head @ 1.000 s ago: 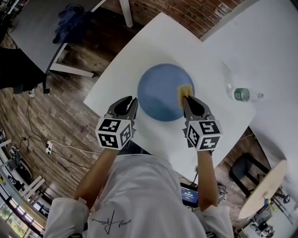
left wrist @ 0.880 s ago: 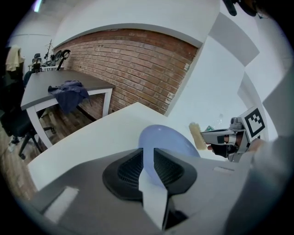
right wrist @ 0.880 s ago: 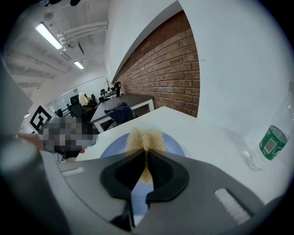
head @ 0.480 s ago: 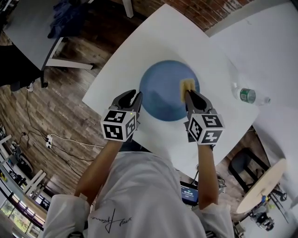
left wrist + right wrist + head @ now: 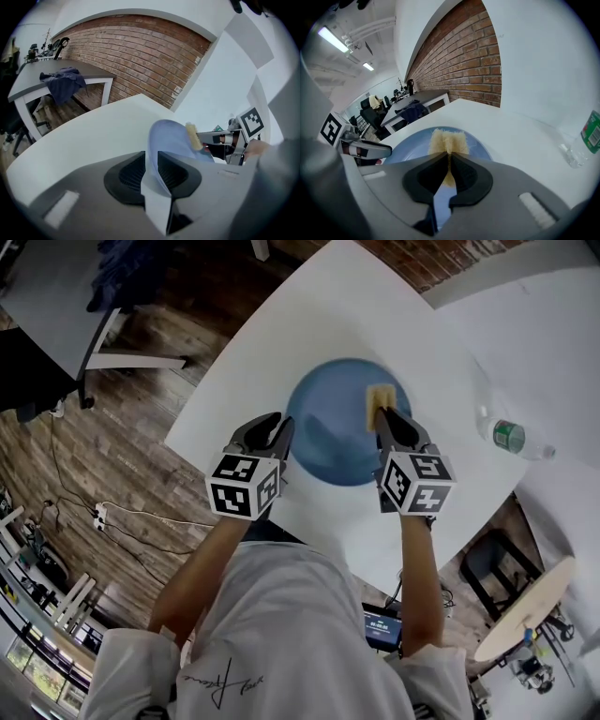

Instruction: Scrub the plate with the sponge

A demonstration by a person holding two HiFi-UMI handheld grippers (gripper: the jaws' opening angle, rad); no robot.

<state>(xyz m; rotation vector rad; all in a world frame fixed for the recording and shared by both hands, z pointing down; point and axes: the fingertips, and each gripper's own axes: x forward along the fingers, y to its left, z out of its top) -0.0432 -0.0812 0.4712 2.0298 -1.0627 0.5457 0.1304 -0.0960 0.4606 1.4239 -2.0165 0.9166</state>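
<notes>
A round blue plate [image 5: 342,427] lies on the white table [image 5: 281,343]. My left gripper [image 5: 279,426] is shut on the plate's near-left rim, and the plate's edge [image 5: 157,154] runs between its jaws. My right gripper [image 5: 382,415] is shut on a yellow sponge [image 5: 376,397] that rests on the right part of the plate. In the right gripper view the sponge [image 5: 447,141] sticks out beyond the jaws over the plate [image 5: 408,147]. From the left gripper view the sponge [image 5: 193,136] and the right gripper [image 5: 220,138] show across the plate.
A clear plastic bottle with a green label [image 5: 511,437] lies on the table to the right of the plate, also seen as the bottle [image 5: 586,138]. A grey table with blue cloth [image 5: 63,84] stands further left. The table's edge [image 5: 202,404] runs left of my left gripper.
Both grippers have shifted slightly forward and to the right over the plate in the view. The sponge has slid a little further along the plate's right part. The left gripper keeps hold of the rim.
</notes>
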